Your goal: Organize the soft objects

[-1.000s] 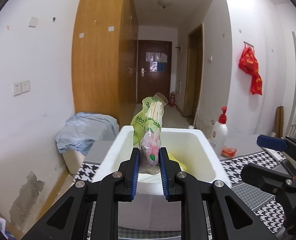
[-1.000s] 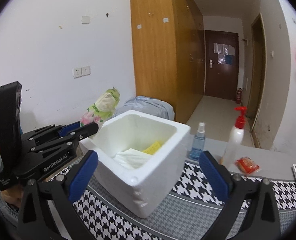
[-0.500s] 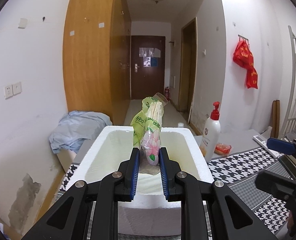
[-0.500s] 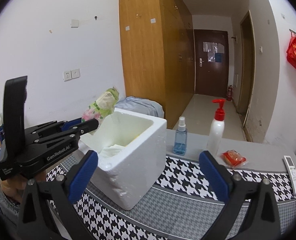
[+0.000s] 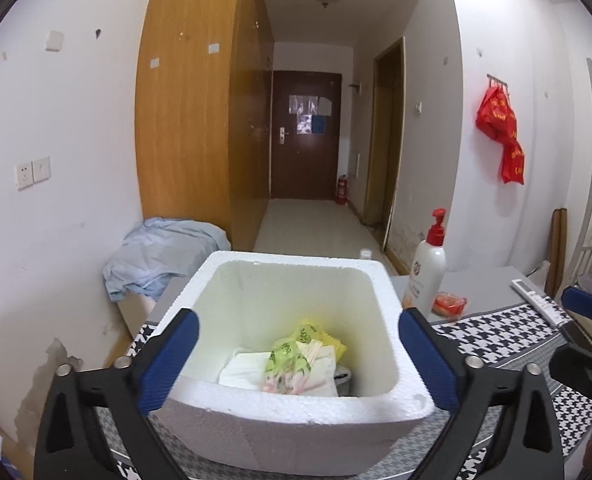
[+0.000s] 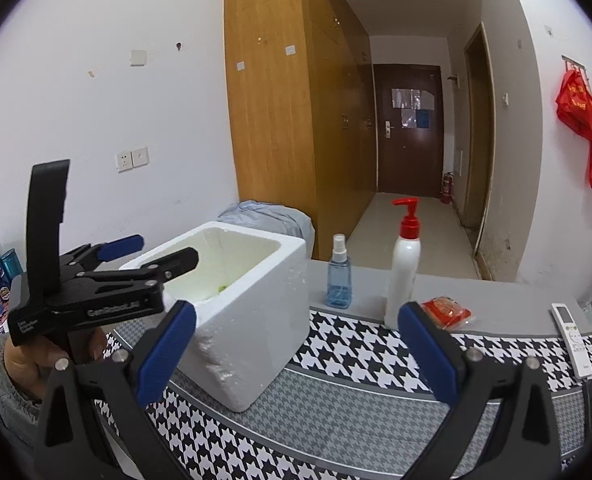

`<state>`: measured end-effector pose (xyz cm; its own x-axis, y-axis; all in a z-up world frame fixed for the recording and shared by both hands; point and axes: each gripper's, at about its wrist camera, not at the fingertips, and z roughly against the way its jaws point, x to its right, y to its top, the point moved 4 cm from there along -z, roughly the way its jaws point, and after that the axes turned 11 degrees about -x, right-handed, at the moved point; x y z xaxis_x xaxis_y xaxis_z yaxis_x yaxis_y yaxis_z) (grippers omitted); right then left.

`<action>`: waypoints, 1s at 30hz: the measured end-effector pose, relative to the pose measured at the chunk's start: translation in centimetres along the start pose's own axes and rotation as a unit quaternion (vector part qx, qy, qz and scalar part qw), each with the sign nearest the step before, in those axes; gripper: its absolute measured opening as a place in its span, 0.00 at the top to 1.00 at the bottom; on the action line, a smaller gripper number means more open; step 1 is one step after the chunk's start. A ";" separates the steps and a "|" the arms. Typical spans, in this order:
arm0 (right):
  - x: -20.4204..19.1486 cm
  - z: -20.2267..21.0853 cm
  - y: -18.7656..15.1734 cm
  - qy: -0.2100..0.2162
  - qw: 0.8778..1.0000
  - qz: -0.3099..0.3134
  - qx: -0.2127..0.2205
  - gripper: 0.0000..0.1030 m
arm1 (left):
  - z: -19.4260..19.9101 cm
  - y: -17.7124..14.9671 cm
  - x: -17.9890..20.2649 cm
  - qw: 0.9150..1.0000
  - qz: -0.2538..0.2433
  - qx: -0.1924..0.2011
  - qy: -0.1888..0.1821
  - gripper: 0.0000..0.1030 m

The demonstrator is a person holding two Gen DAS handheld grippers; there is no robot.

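Note:
A white foam box [image 5: 292, 420] stands on the houndstooth table mat [image 6: 356, 412]. Inside it lies a green flower-print packet [image 5: 290, 366] on top of white folded cloth [image 5: 242, 368] and a yellow item [image 5: 328, 338]. My left gripper [image 5: 298, 360] is open and empty, its blue pads astride the box's near rim. In the right wrist view the left gripper [image 6: 158, 254] hovers over the box [image 6: 248, 320]. My right gripper [image 6: 296, 346] is open and empty, to the right of the box.
A blue spray bottle [image 6: 339, 276], a white pump bottle with a red top [image 6: 404, 272] and a red packet [image 6: 446, 312] stand behind the mat. A white remote [image 6: 574, 338] lies at the right. A blue cloth pile [image 5: 164, 256] sits beyond the box.
My left gripper has opened and the green packet has dropped into the foam box. The right gripper has drifted slightly to the right, staying open.

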<state>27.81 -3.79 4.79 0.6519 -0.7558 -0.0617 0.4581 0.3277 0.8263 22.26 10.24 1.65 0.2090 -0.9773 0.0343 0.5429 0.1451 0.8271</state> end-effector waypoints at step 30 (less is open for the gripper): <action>-0.9 8.2 -5.5 -0.004 0.998 0.008 0.064 0.01 | 12.3 -6.0 4.0 0.995 -0.011 0.096 0.030 0.01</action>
<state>19.74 -9.56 4.87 0.6534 -0.7557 -0.0440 0.3662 0.2648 0.8921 9.85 3.58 3.76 0.2489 -0.9684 -0.0142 0.3846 0.0854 0.9191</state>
